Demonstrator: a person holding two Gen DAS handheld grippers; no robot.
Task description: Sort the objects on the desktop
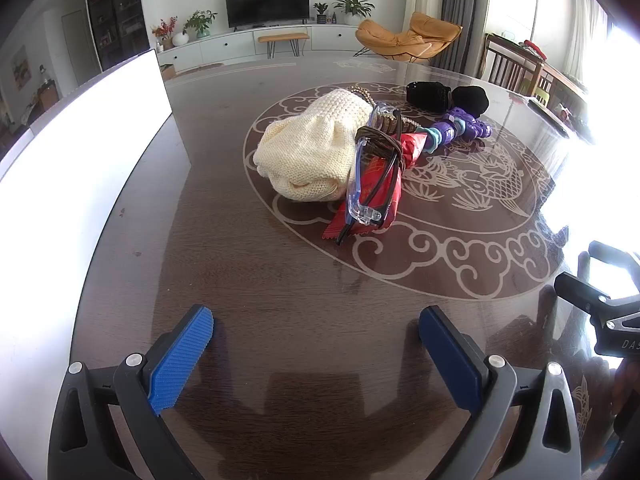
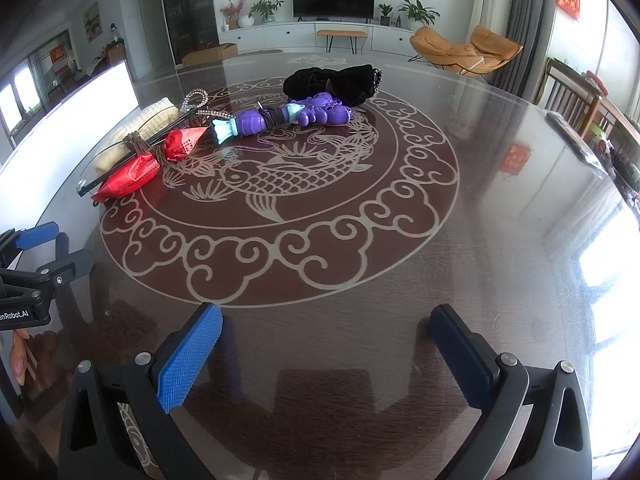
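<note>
Both tools are held low over the dark, glossy surface (image 2: 500,152), which carries a pale inlaid fish-and-cloud medallion. The left tool (image 1: 316,322) has its two blue-padded fingers (image 1: 182,360) spread wide apart with nothing between them. The right tool (image 2: 326,320) is likewise spread wide and empty. Each tool shows at the edge of the other's camera view, so the two are side by side at the near edge of the surface.

The objects to sort lie in a loose row across the far-left part of the medallion, well apart from both tools:

- A cream knitted cloth item (image 1: 312,148), bunched up, at the left end of the row.
- A red snack packet (image 2: 136,172), just beside the knit item, lying flat, bound around its middle with brown cord (image 1: 380,144).
- A pair of clear-lensed glasses (image 1: 362,184), resting on top of the red packet, temples folded across it.
- A beaded strand (image 2: 196,100), behind the packet, touching the knit item.
- A purple and teal plastic toy (image 2: 288,116), lying on its side to the right of the packet, also wrapped with dark cord.
- A black fabric item (image 2: 332,80), crumpled, behind the toy at the far end.

A white upright panel (image 1: 92,128) stands along the left edge of the surface.
</note>
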